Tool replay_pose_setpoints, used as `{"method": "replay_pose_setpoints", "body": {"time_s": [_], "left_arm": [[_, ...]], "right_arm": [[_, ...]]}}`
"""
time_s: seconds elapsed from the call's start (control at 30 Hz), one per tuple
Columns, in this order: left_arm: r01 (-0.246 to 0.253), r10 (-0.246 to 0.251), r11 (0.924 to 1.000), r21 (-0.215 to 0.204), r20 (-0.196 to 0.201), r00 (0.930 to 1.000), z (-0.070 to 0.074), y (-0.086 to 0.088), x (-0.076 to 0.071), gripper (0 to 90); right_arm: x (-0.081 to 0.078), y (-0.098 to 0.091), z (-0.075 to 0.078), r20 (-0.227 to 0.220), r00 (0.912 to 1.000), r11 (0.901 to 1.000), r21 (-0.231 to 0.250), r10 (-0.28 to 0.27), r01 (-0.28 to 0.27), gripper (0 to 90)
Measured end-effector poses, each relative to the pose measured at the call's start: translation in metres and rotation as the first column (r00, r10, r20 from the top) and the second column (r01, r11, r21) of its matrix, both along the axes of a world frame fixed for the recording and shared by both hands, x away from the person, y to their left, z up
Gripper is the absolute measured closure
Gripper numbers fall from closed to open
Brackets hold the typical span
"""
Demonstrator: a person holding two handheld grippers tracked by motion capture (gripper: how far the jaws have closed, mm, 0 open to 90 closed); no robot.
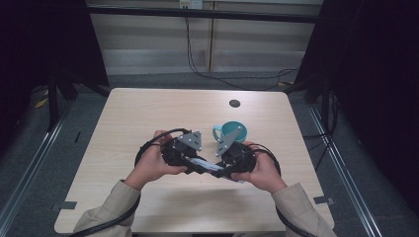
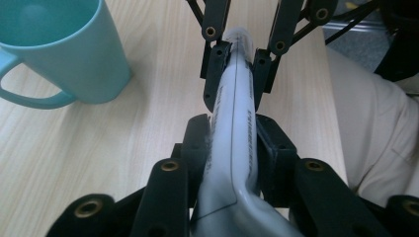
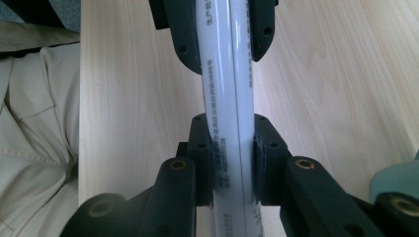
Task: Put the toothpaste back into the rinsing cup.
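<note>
A white glossy tube (image 1: 210, 167) with small grey print is held level just above the table, gripped from both ends. My left gripper (image 1: 196, 165) is shut on it; in the left gripper view its black pads (image 2: 197, 143) press both sides of the tube (image 2: 232, 123). My right gripper (image 1: 221, 171) is shut on the same tube; its pads (image 3: 269, 148) clamp the tube (image 3: 228, 94). Each gripper view shows the other gripper farther along the tube, the right gripper (image 2: 239, 69) and the left gripper (image 3: 217, 34). The two pairs of jaws point at each other.
A teal mug (image 1: 232, 132) stands upright on the wooden table (image 1: 148, 113), just behind the right gripper; it is close at the upper left in the left gripper view (image 2: 59, 54). A small dark round hole (image 1: 234, 103) sits near the table's far edge. Beige sleeves (image 1: 111, 205) come in from below.
</note>
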State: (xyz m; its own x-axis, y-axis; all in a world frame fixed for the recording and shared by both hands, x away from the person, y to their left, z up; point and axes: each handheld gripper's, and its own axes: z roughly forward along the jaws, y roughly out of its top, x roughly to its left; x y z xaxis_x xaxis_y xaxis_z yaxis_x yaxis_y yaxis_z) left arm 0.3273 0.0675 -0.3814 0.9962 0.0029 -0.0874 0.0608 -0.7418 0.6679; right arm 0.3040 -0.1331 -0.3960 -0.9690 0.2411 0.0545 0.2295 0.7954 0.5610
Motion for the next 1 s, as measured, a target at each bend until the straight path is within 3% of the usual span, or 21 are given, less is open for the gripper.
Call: {"method": "replay_pose_setpoints", "body": {"time_s": [0.03,0.07,0.13,0.2,0.23,0.3,0.4,0.5,0.63,0.7,0.8,1.0], "left_arm": [[-0.014,0.014,0.9998,-0.014,-0.002,0.9999,0.000,0.001,0.000,65.8],[-0.017,0.017,0.9998,-0.010,-0.002,0.9998,-0.001,0.003,0.000,55.1],[-0.023,0.023,0.9997,-0.011,-0.012,0.9997,-0.001,0.004,0.001,51.9],[-0.056,0.055,0.9980,-0.030,-0.021,0.9983,-0.003,0.007,0.002,36.9],[-0.057,0.057,0.9979,-0.030,-0.008,0.9983,-0.003,0.010,0.003,36.9],[-0.087,0.085,0.9933,-0.076,-0.025,0.9960,-0.005,0.015,0.005,32.3],[-0.096,0.093,0.9898,-0.105,-0.033,0.9951,-0.003,0.022,0.006,26.9],[-0.101,0.094,0.9855,-0.137,-0.055,0.9941,-0.005,0.029,0.005,25.4],[-0.130,0.122,0.9826,-0.133,-0.065,0.9904,-0.012,0.036,0.006,23.0],[-0.138,0.132,0.9834,-0.117,-0.057,0.9896,-0.015,0.037,0.007,22.5],[-0.152,0.145,0.9837,-0.096,-0.077,0.9864,-0.025,0.038,0.009,22.0],[-0.207,0.201,0.9753,-0.078,-0.075,0.9767,-0.048,0.045,0.010,21.1]], "right_arm": [[0.000,0.000,0.000,0.002,1.0000,1.0000,0.000,0.005,-0.005,74.5],[-0.001,-0.002,0.000,0.007,1.0000,1.0000,-0.009,-0.001,0.001,74.8],[-0.001,-0.003,-0.001,0.009,1.0000,1.0000,-0.010,0.002,-0.002,74.8],[-0.001,-0.009,-0.002,0.006,0.9998,0.9998,0.000,-0.020,0.020,74.9],[-0.001,-0.009,-0.002,0.006,0.9998,0.9998,0.000,-0.020,0.020,74.9],[-0.002,-0.015,-0.003,0.008,0.9995,0.9994,0.016,-0.030,0.030,75.0],[-0.004,-0.023,-0.003,0.010,0.9989,0.9988,0.020,-0.046,0.046,75.0],[-0.005,-0.031,-0.004,0.010,0.9985,0.9982,0.028,-0.053,0.053,75.0],[-0.007,-0.039,-0.005,0.011,0.9977,0.9963,0.053,-0.067,0.067,75.0],[-0.007,-0.042,-0.005,0.007,0.9972,0.9950,0.066,-0.075,0.074,75.0],[-0.006,-0.047,-0.003,0.006,0.9958,0.9909,0.100,-0.091,0.090,75.0],[-0.003,-0.052,-0.001,0.009,0.9926,0.9816,0.150,-0.121,0.118,74.9]]}}
